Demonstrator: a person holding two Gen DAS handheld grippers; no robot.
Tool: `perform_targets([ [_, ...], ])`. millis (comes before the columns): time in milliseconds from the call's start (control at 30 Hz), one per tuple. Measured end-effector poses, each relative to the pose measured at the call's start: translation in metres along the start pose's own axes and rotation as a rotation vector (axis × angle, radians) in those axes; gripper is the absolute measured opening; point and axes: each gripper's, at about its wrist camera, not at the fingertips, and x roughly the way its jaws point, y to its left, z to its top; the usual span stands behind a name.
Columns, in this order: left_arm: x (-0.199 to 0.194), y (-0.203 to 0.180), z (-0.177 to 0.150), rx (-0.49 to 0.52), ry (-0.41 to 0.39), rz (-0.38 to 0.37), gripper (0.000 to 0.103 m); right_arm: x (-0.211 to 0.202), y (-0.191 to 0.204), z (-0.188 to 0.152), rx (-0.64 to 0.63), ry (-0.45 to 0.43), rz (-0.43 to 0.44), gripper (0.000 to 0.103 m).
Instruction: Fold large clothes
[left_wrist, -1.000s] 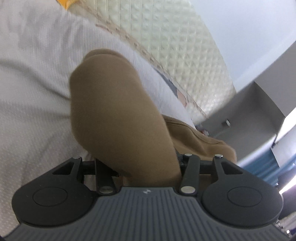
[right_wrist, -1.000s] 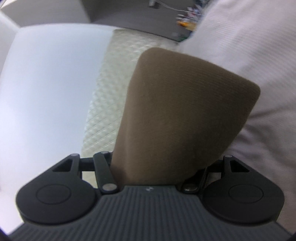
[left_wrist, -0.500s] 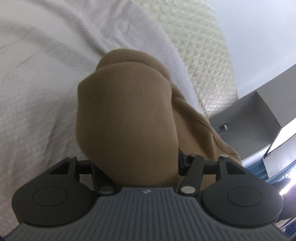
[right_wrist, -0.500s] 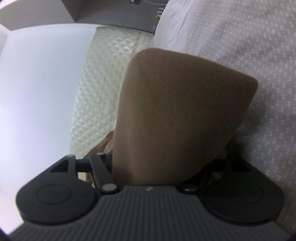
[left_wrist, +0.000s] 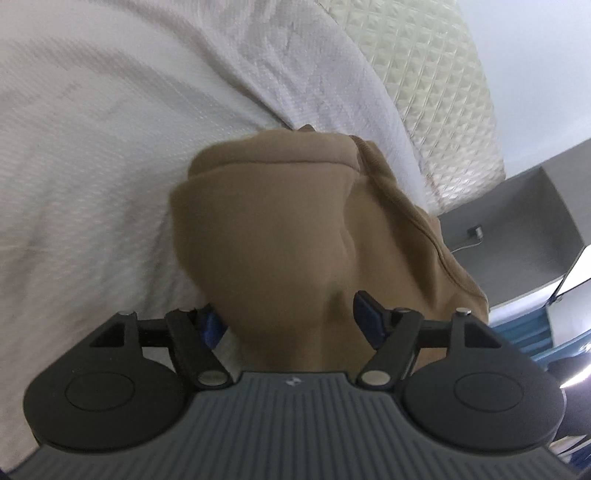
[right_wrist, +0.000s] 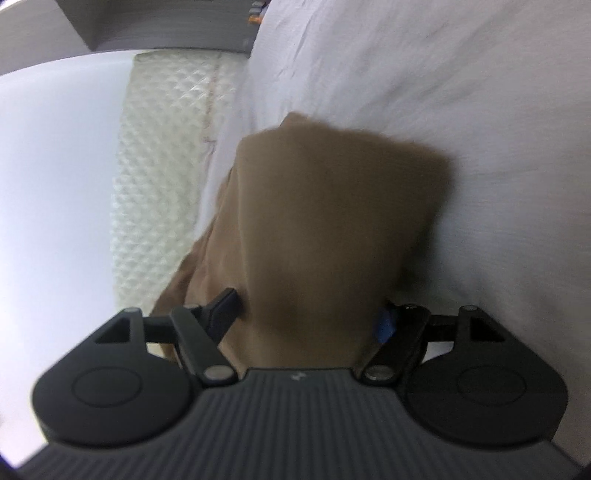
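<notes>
A tan brown garment (left_wrist: 280, 251) lies bunched between the jaws of my left gripper (left_wrist: 291, 325), over the white bedsheet (left_wrist: 92, 147). The jaws stand apart at either side of the cloth, and a blue pad (left_wrist: 365, 321) shows on the right finger. In the right wrist view the same garment (right_wrist: 332, 229) fills the space between the jaws of my right gripper (right_wrist: 310, 314). Those jaws also stand apart, with the cloth loose between them. The fingertips are mostly hidden by fabric in both views.
A cream quilted mattress side (left_wrist: 436, 85) runs along the bed edge, and it also shows in the right wrist view (right_wrist: 159, 155). A grey shelf unit (left_wrist: 517, 229) with a cable stands beyond it. A pale wall (right_wrist: 48, 184) lies to the left.
Both grippers' jaws have spread apart from the tan garment they were clamping. The cloth has dropped lower onto the bedsheet and sits farther from the cameras, and both views have swung.
</notes>
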Motion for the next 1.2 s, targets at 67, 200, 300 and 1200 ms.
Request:
perform_targets([
  [67, -0.016, -0.006, -0.001, 0.033, 0.004, 0.04, 0.075, -0.023, 0.005, -0.002, -0.016, -0.027, -0.028, 0.077],
  [200, -0.055, -0.037, -0.001, 0.132, -0.018, 0.096, 0.075, -0.063, 0.035, -0.004, -0.072, -0.078, -0.061, 0.077],
  [300, -0.087, -0.065, -0.003, 0.188, -0.017, 0.103, 0.075, -0.086, 0.068, -0.014, -0.132, -0.086, -0.028, 0.077],
  [1200, -0.445, -0.199, -0.134, 0.632, -0.272, 0.073, 0.075, -0.316, 0.291, -0.221, -0.876, -0.114, 0.061, 0.078],
])
